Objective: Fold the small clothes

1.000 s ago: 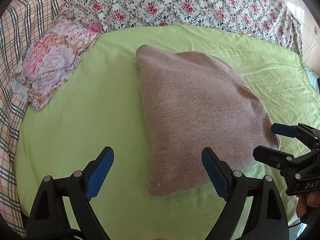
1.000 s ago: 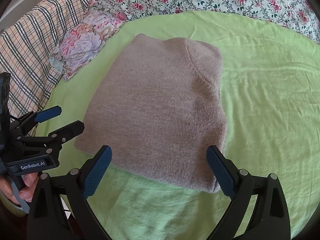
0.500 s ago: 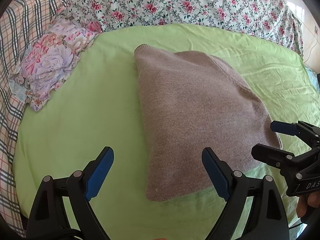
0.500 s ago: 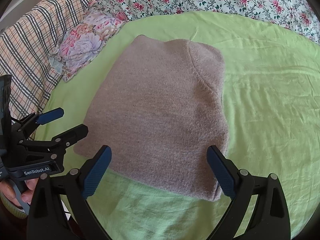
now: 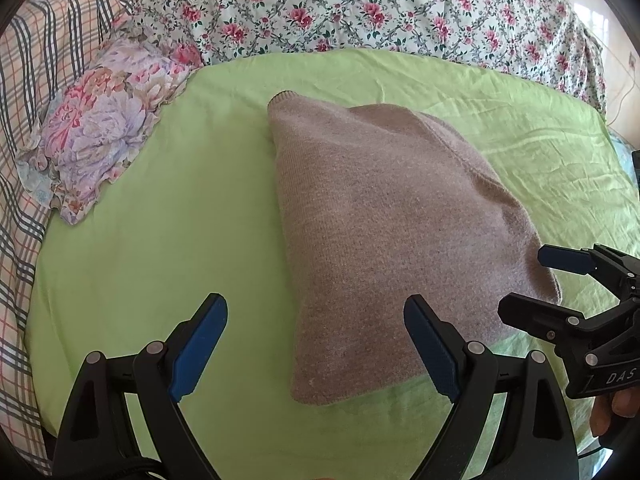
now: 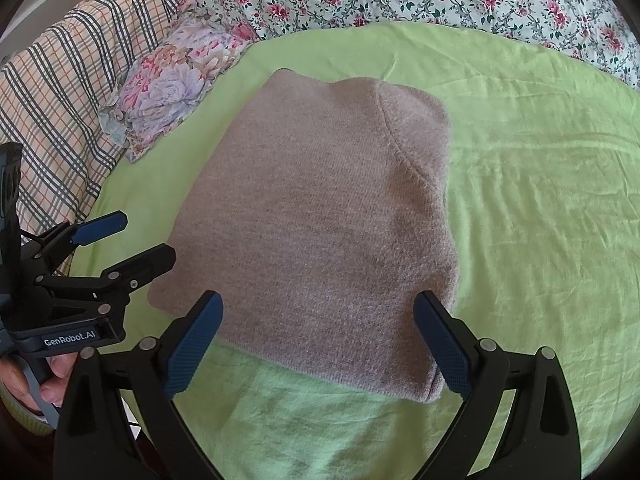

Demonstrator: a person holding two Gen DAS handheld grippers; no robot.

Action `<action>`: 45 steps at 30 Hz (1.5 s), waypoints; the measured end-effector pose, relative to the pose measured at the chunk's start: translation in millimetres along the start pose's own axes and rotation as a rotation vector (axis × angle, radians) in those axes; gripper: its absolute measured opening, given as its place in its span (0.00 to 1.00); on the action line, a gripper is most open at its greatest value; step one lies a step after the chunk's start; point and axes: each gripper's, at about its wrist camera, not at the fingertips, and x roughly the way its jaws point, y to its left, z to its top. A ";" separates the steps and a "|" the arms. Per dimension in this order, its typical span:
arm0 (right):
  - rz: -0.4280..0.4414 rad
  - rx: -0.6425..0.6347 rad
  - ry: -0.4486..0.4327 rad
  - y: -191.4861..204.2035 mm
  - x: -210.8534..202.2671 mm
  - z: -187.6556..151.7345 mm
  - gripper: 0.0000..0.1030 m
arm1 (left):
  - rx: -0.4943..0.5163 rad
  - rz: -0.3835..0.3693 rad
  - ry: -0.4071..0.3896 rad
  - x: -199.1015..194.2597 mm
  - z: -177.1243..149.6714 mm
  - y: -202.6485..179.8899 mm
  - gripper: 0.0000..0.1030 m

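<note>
A bed spread with a light green sheet (image 5: pixel 168 240) fills both views, a rose-print quilt (image 5: pixel 360 4) banked along its far edge and a floral pillow (image 5: pixel 100 124) at the far left corner; the grey-brown knitted garment (image 6: pixel 320 220) lies folded into a compact block at the middle of the sheet; the left hand-held gripper (image 5: pixel 316 344) and the right hand-held gripper (image 6: pixel 318 344) hover over its near edge, jaws spread, holding nothing. The fold looks finished or nearly so; next probably comes a final halving or setting it aside, needing both near corners pinched cleanly.
</note>
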 end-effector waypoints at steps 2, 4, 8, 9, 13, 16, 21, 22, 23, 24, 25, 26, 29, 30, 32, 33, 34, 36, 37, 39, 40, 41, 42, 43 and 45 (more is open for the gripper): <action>-0.003 0.000 -0.002 1.0 -0.2 -0.7 0.93 | 0.003 -0.001 -0.001 -0.8 0.1 -1.3 0.88; -0.002 0.002 -0.003 0.4 -1.1 -1.3 0.94 | 0.005 -0.002 -0.003 -1.3 0.4 -1.8 0.88; 0.000 0.002 -0.006 -3.8 -3.5 0.0 0.94 | 0.006 -0.005 -0.006 -1.9 1.5 -1.4 0.88; 0.001 0.001 -0.007 -4.7 -3.8 0.5 0.94 | 0.007 -0.005 -0.006 -2.0 1.5 -1.2 0.89; 0.001 0.000 -0.009 -5.1 -4.7 1.0 0.94 | 0.006 -0.003 -0.006 -1.9 1.9 -1.7 0.89; 0.003 -0.006 -0.007 -6.9 -4.7 3.0 0.94 | 0.005 -0.003 -0.006 -2.0 2.2 -1.7 0.89; 0.004 -0.005 -0.010 -5.0 -5.5 2.5 0.94 | 0.009 -0.004 -0.006 -2.1 2.8 -1.3 0.89; 0.005 -0.006 -0.010 -5.2 -5.4 2.8 0.94 | 0.009 -0.005 -0.007 -2.3 3.0 -1.0 0.89; 0.006 -0.008 -0.010 -6.0 -5.3 3.7 0.94 | 0.009 -0.005 -0.007 -2.1 2.7 -1.3 0.89; 0.007 -0.010 -0.011 -5.8 -5.6 3.8 0.94 | 0.008 -0.006 -0.007 -2.1 3.0 -1.1 0.89; 0.006 -0.011 -0.011 -5.6 -5.8 4.1 0.94 | 0.008 -0.005 -0.007 -2.2 2.9 -1.2 0.89; 0.006 -0.012 -0.012 -5.3 -6.1 4.1 0.94 | 0.009 -0.006 -0.008 -2.1 2.6 -1.3 0.89; 0.006 -0.013 -0.012 -5.8 -6.5 5.6 0.94 | 0.010 -0.005 -0.010 -3.1 3.1 -2.4 0.89; 0.006 -0.013 -0.013 -5.9 -6.8 5.5 0.94 | 0.010 -0.004 -0.013 -3.7 3.2 -2.5 0.90; 0.007 -0.013 -0.012 -6.0 -6.8 5.9 0.94 | 0.008 -0.004 -0.014 -4.2 3.5 -2.3 0.90; 0.007 -0.013 -0.012 -6.1 -6.9 5.9 0.94 | 0.007 -0.005 -0.014 -4.1 3.7 -2.1 0.90; 0.007 -0.013 -0.011 -5.8 -6.7 6.3 0.94 | 0.007 -0.004 -0.015 -4.1 3.8 -1.9 0.90; 0.006 -0.014 -0.012 -5.4 -6.9 6.2 0.94 | 0.008 -0.004 -0.014 -4.0 4.0 -1.8 0.90; 0.007 -0.014 -0.012 -5.5 -6.9 6.4 0.94 | 0.007 -0.004 -0.014 -3.8 4.2 -1.7 0.90; 0.009 -0.014 -0.012 -5.8 -7.3 6.8 0.94 | 0.006 -0.003 -0.014 -4.0 4.2 -1.7 0.90; 0.009 -0.016 -0.012 -6.2 -7.5 8.7 0.94 | 0.006 -0.004 -0.014 -3.9 4.1 -1.7 0.90; 0.011 -0.016 -0.012 -6.9 -7.4 8.9 0.94 | 0.005 -0.004 -0.014 -4.1 4.1 -1.7 0.90; 0.012 -0.015 -0.012 -7.3 -7.7 8.7 0.94 | 0.004 -0.004 -0.015 -4.2 4.2 -1.6 0.90; 0.012 -0.015 -0.012 -7.3 -7.8 9.4 0.94 | 0.004 -0.005 -0.016 -4.4 4.3 -1.6 0.90; 0.010 -0.015 -0.012 -6.9 -7.9 8.7 0.94 | 0.003 -0.006 -0.017 -4.7 4.1 -1.7 0.90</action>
